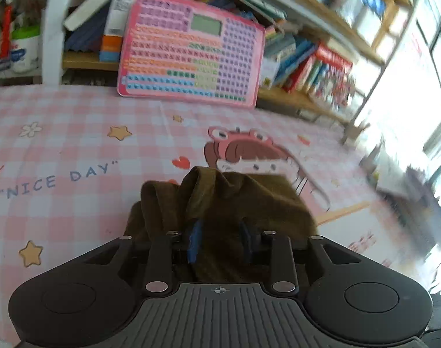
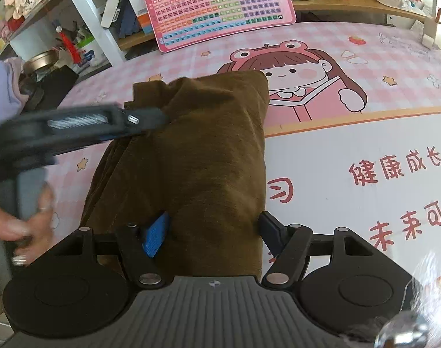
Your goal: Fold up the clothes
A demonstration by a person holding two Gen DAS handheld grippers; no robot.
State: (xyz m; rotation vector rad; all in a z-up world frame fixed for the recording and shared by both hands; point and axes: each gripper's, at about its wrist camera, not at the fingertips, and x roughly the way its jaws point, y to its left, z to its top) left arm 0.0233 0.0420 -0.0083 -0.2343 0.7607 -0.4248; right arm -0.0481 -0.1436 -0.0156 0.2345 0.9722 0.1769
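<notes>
The brown garment (image 2: pixel 191 156) lies folded in a bundle below the pink keyboard toy (image 2: pixel 217 5); my left gripper (image 1: pixel 220 242) and right gripper (image 2: pixel 213 232) both stand apart around it, not clamping. Final tidying remains, I judge.

Your right gripper (image 2: pixel 211 232) straddles the folded olive-brown cloth garment (image 2: pixel 197 156) on the pink checked cartoon mat (image 2: pixel 350 52); your left gripper (image 2: pixel 159 119) touches its far-left edge.

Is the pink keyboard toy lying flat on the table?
No, the pink keyboard toy stands tilted, leaning against the bookshelf behind it.
</notes>
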